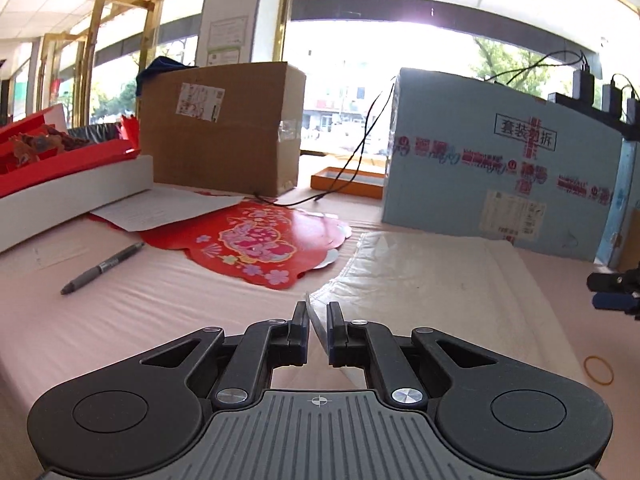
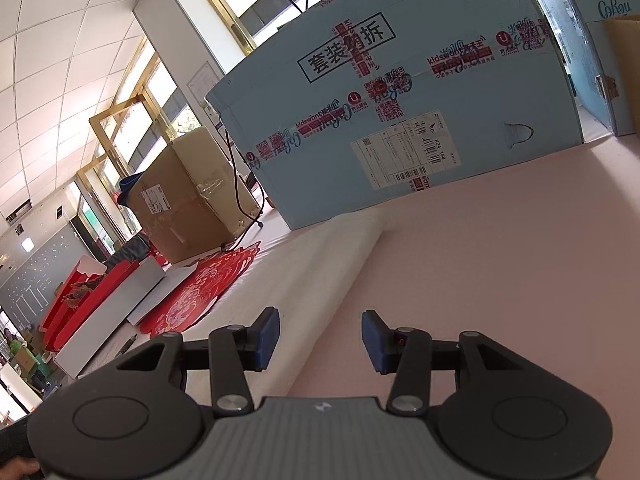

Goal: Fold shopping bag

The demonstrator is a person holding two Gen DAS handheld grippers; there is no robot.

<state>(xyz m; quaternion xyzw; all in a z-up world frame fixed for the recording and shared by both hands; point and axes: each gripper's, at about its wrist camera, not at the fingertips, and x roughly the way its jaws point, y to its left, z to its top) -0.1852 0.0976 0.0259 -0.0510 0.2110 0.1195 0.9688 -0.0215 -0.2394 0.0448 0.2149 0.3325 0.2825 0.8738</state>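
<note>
Your left tool (image 1: 318,330) is clamped on the near corner of the shopping bag (image 1: 432,276), a thin translucent sheet pinched between its pads. Your right tool (image 2: 320,340) stands with its jaws apart and nothing between them, over the bag's far side. That bag lies flat on the pink bench (image 1: 160,304), in front of the blue box (image 1: 500,168) and beside the red paper cutout (image 1: 256,240). Expect it to be light, limp and slippery; I'd take it by corners or along an edge, keeping it taut.
</note>
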